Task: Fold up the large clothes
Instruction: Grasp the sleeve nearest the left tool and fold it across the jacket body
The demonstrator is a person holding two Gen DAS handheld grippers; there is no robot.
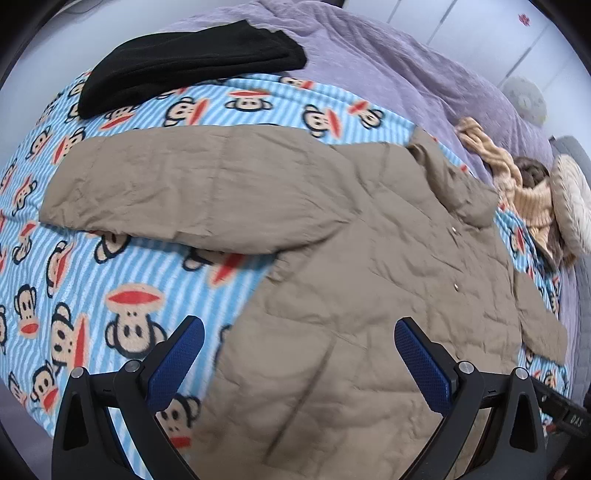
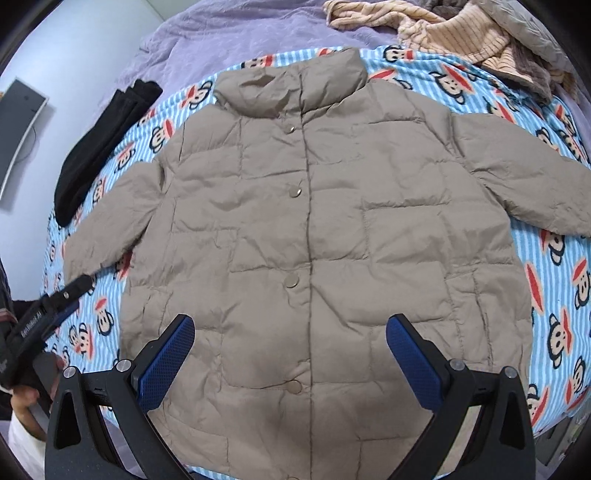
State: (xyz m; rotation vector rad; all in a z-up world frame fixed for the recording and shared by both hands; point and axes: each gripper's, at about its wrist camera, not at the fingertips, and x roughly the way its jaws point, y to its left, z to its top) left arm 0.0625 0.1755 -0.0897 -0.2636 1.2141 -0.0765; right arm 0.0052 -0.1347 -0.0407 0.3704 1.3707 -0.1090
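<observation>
Jacket (image 2: 306, 229) lies flat, collar pointing away (sleeves spread sideways); left gripper (image 1: 299, 343) and right gripper (image 2: 291, 339) gape empty.

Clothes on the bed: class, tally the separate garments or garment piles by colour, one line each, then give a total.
Khaki: 1, the padded jacket
Black: 1, the folded black garment
Cream-and-brown: 1, the heaped knitwear pile; how many pieces it holds cannot be told
Total: 3

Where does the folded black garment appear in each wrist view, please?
Left wrist view: folded black garment at upper left, beyond the beige puffer jacket's sleeve.
Right wrist view: far left, above that same sleeve.
Shared landmark: blue striped monkey-print blanket beneath both.
</observation>
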